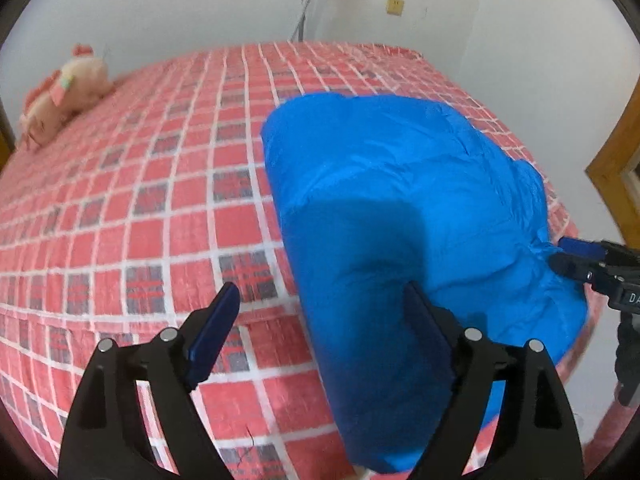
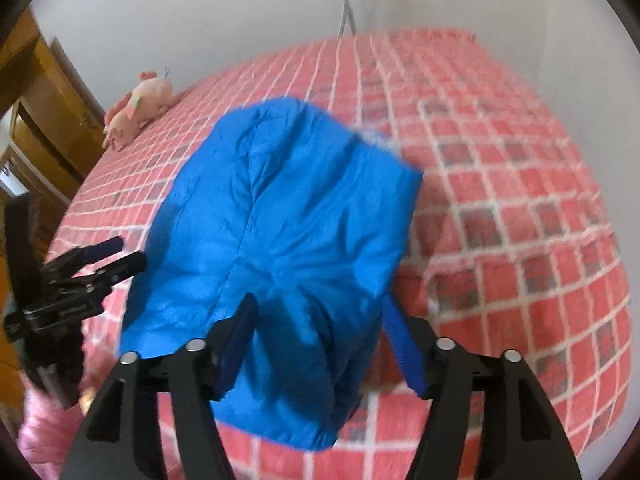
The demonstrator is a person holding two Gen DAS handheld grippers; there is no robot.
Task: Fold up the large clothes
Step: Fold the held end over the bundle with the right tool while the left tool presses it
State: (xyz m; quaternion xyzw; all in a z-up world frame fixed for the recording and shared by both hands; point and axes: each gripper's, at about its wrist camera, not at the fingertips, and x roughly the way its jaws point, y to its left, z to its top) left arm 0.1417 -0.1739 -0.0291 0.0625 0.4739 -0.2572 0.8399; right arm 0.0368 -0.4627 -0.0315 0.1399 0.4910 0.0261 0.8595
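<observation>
The left wrist view shows the left gripper (image 1: pixel 320 312) spread wide and holding nothing, poised over the near left edge of a blue puffer jacket (image 1: pixel 400 208) that lies in a bulky, partly folded bundle on a bed with a red checked blanket (image 1: pixel 140 200). A pink plush toy (image 1: pixel 64 96) rests at the far left. The right gripper (image 1: pixel 560 254) appears at the jacket's right edge, touching it; whether it pinches fabric cannot be told here. The right wrist view shows that gripper (image 2: pixel 316 320) wide apart, straddling the jacket's near end, with the left gripper (image 2: pixel 120 254) just beside the jacket. Judging by this, a fold is between grasps; the next move calls for closing on an edge.
</observation>
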